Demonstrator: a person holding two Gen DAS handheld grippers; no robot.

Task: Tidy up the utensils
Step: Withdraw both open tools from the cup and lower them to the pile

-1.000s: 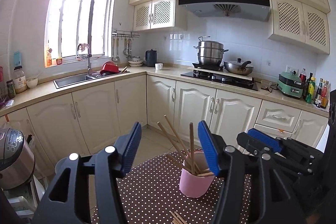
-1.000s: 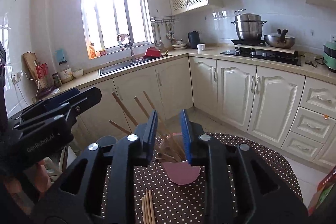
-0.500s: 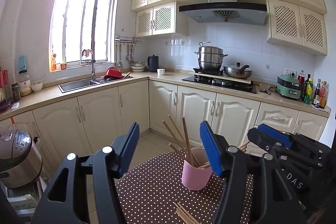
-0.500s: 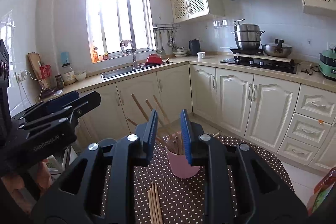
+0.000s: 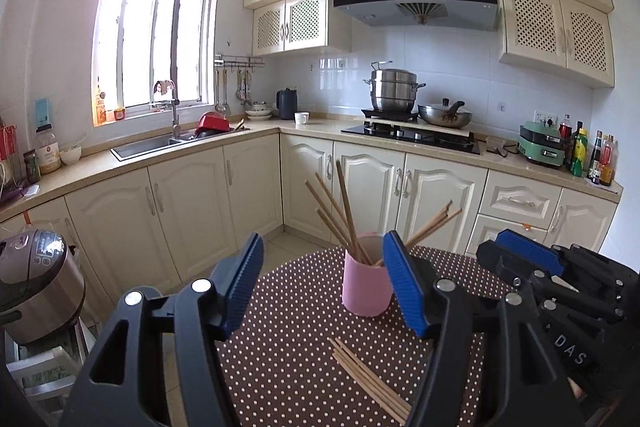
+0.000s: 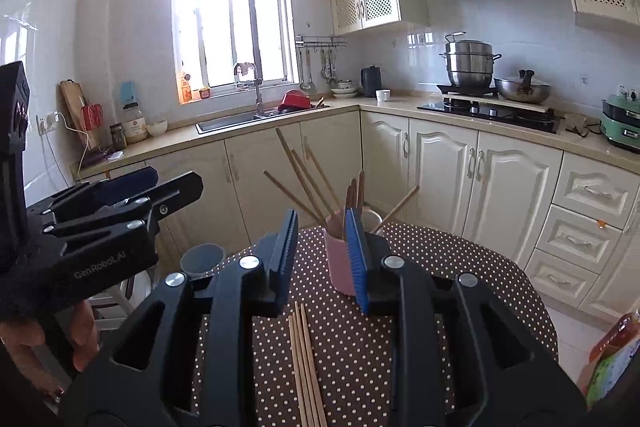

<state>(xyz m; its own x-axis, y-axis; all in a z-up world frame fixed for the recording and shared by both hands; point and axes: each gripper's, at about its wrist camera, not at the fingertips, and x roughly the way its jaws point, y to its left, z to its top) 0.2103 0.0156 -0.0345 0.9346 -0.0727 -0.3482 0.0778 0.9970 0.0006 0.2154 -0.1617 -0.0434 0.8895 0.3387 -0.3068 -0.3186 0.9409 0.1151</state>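
My left gripper (image 5: pixel 322 287) has just been widening, empty; my right gripper (image 6: pixel 322 259) stands narrowly parted, empty. The pink cup (image 5: pixel 366 285) of chopsticks sits at twelve o'clock on the dotted table (image 5: pixel 288 347), with loose chopsticks (image 5: pixel 370 379) lying at six.

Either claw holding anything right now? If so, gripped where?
Nothing held. Left claw and right claw are both open and empty, above the loose wooden chopsticks lying on the dotted tablecloth, short of the pink cup.
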